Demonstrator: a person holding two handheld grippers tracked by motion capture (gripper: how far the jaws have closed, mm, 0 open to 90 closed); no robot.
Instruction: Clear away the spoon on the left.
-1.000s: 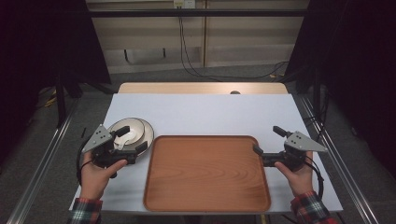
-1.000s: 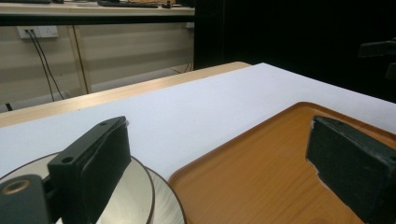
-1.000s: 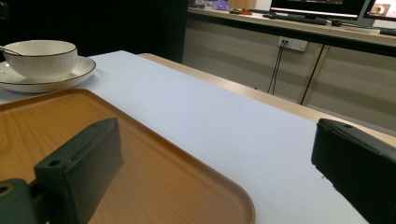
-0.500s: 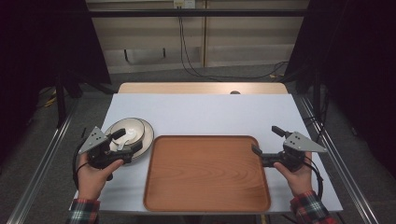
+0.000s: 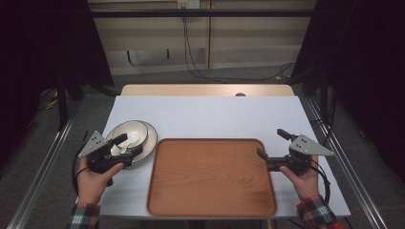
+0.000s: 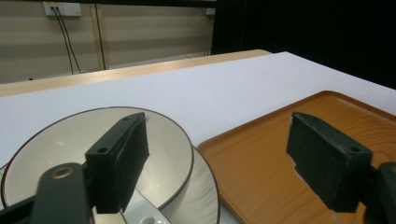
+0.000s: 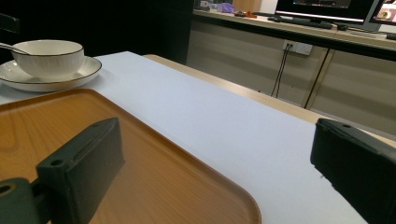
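Observation:
A white bowl with a dark rim stands on a matching plate at the table's left; a spoon handle sticks out of it. My left gripper sits at their near side. Its jaws have just been closing. In the left gripper view one fingertip is over the bowl, the other over the tray; the pads press on nothing, so the left gripper is open. My right gripper stands open at the right edge of the wooden tray, nothing between its fingers.
The wooden tray lies bare in the table's front middle, close beside the plate. White tabletop stretches behind it to a wooden back edge. Metal rails run along both sides of the table.
The left gripper has drawn slightly back toward the person at the bowl and its jaws stand narrower. The right gripper and the tray have not moved.

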